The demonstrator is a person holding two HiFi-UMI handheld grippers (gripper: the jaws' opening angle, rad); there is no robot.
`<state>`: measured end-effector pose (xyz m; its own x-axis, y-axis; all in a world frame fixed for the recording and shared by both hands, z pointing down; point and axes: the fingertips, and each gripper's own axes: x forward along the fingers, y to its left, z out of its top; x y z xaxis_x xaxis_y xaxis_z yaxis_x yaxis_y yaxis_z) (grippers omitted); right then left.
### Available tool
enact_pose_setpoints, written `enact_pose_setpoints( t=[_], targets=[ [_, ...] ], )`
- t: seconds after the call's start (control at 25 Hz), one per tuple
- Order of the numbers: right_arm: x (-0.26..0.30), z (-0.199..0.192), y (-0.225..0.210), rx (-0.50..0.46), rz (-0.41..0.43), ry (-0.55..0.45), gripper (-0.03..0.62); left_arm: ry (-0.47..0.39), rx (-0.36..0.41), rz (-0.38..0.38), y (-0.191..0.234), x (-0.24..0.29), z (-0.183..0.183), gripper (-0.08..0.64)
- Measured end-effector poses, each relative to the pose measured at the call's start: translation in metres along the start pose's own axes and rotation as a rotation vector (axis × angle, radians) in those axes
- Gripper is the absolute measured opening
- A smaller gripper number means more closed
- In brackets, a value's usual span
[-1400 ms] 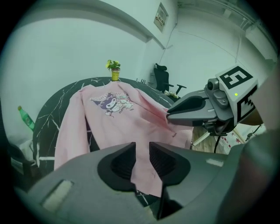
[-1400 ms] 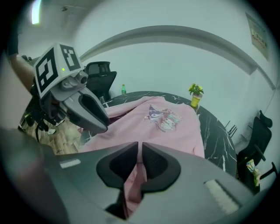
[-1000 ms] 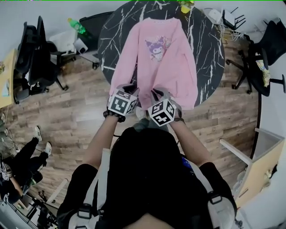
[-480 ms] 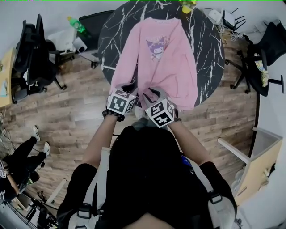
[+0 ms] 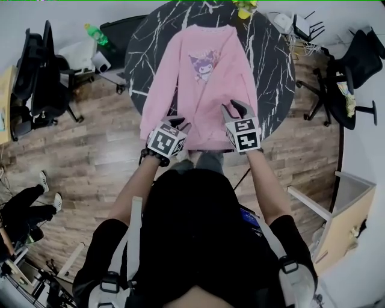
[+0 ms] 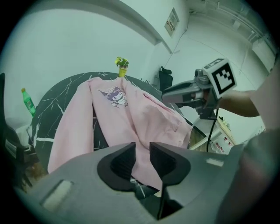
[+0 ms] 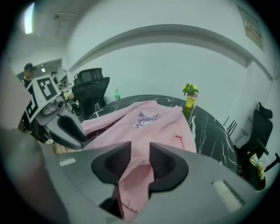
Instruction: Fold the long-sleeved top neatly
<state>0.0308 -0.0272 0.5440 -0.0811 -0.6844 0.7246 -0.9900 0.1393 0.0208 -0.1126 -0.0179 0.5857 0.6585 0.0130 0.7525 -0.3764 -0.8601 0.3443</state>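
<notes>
A pink long-sleeved top (image 5: 204, 90) with a cartoon print lies spread on the round black marble table (image 5: 274, 66), its hem at the near edge. My left gripper (image 5: 178, 123) hovers over the hem's left part. In the left gripper view its jaws (image 6: 142, 151) stand slightly apart, with the pink cloth (image 6: 144, 118) showing through the gap, not pinched. My right gripper (image 5: 236, 108) sits over the hem's right side. Its jaws (image 7: 140, 151) have just been opening and are open, with pink cloth (image 7: 131, 183) showing between and below them.
A small potted plant (image 5: 246, 7) stands at the table's far edge. Office chairs stand left (image 5: 36, 78) and right (image 5: 355, 66) of the table. A green bottle (image 5: 93, 31) sits on a side unit, and a person's legs (image 5: 24, 210) show at the left.
My right gripper has swung from beside the left one out to the right and up, and its jaws have opened. The left gripper has shifted slightly.
</notes>
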Motion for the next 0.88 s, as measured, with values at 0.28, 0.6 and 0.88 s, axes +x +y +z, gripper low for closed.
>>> enact_pose_setpoints(
  t=[0.28, 0.6, 0.88],
  targets=[
    [0.019, 0.017, -0.073, 0.001, -0.026, 0.012, 0.127, 0.018, -0.006, -0.033, -0.028, 0.019, 0.013, 0.126],
    [0.066, 0.037, -0.138, -0.143, 0.078, 0.067, 0.124, 0.022, 0.039, 0.011, -0.066, 0.068, 0.039, 0.169],
    [0.09, 0.019, -0.145, -0.333, 0.208, 0.093, 0.127, 0.053, -0.061, 0.18, -0.067, 0.087, 0.037, 0.175]
  ],
)
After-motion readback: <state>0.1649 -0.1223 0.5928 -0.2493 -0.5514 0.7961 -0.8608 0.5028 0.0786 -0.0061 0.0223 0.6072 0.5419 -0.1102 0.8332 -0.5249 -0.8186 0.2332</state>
